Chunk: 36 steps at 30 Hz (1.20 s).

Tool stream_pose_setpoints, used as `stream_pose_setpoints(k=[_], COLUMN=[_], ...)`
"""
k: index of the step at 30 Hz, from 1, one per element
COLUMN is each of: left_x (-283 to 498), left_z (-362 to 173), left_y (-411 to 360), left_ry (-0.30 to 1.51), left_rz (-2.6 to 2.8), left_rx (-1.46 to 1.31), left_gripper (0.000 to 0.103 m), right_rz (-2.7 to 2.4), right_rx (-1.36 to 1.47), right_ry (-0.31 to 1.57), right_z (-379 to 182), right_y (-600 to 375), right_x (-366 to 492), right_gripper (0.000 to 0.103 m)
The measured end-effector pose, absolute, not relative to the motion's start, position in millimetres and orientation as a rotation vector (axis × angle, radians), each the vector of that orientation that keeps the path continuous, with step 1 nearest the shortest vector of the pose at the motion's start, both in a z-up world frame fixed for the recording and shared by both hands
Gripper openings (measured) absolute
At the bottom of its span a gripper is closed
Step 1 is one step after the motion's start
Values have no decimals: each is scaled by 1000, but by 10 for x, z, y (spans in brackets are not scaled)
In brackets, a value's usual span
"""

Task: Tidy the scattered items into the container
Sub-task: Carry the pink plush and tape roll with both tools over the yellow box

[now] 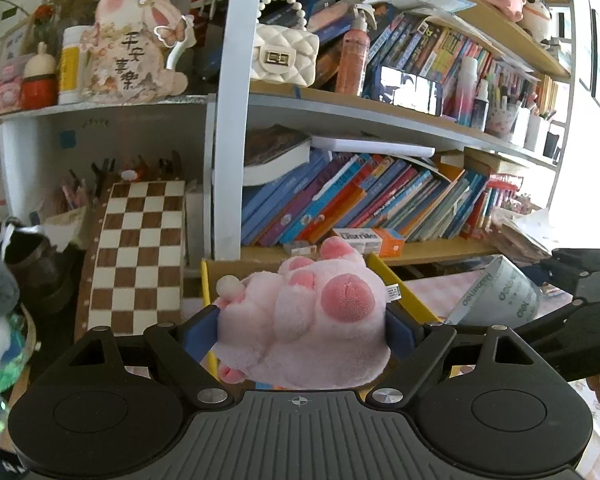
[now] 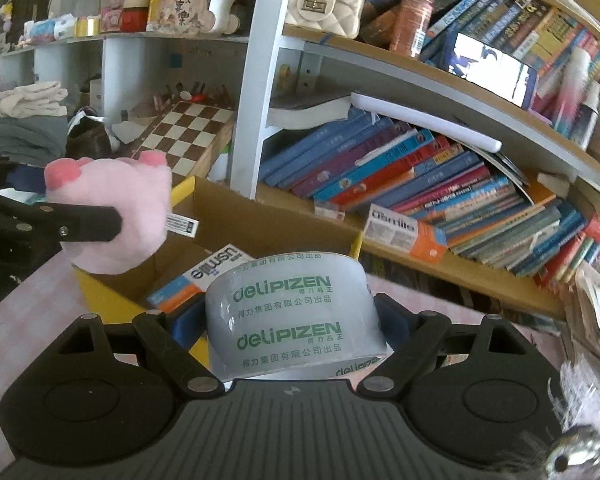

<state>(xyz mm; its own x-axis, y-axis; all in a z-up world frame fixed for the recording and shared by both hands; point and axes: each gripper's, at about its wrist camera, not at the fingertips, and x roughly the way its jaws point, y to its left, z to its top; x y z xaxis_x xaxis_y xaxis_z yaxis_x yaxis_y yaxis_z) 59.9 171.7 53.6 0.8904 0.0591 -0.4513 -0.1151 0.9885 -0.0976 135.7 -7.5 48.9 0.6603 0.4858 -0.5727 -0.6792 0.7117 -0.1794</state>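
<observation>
Left wrist: your left gripper (image 1: 300, 332) jaws clamp soft, light plush toy (image 1: 312, 312) mid-body. Right gripper (image 2: 296, 332) jaws clamp stiff, slick tape roll (image 2: 292, 312) across its sides, near cardboard box (image 2: 260, 216).

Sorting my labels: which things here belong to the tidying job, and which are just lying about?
Job: pink plush toy in left gripper; tape roll in right gripper; cardboard box.

Lying about: chessboard, quilted handbag, shelf books.

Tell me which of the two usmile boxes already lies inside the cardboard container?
The usmile box just behind the tape roll lies inside the cardboard container. The other usmile box rests on the bookshelf beside the leaning books.
</observation>
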Motion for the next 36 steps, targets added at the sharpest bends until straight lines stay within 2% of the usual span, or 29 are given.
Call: stream_pose_setpoints(k=[24,36], left_x=[1377,1671], left_z=[273,95], left_y=[1904,1937], left_ry=[620,707], left_rz=[98,96], left_rx=[-95,-90], left_gripper=[87,87], right_rz=[827,863], right_rx=[-542,-589], right_ry=[632,772], right_z=[152,-110], right_y=[488,683], right_x=[1981,2210], right_gripper=[86,86])
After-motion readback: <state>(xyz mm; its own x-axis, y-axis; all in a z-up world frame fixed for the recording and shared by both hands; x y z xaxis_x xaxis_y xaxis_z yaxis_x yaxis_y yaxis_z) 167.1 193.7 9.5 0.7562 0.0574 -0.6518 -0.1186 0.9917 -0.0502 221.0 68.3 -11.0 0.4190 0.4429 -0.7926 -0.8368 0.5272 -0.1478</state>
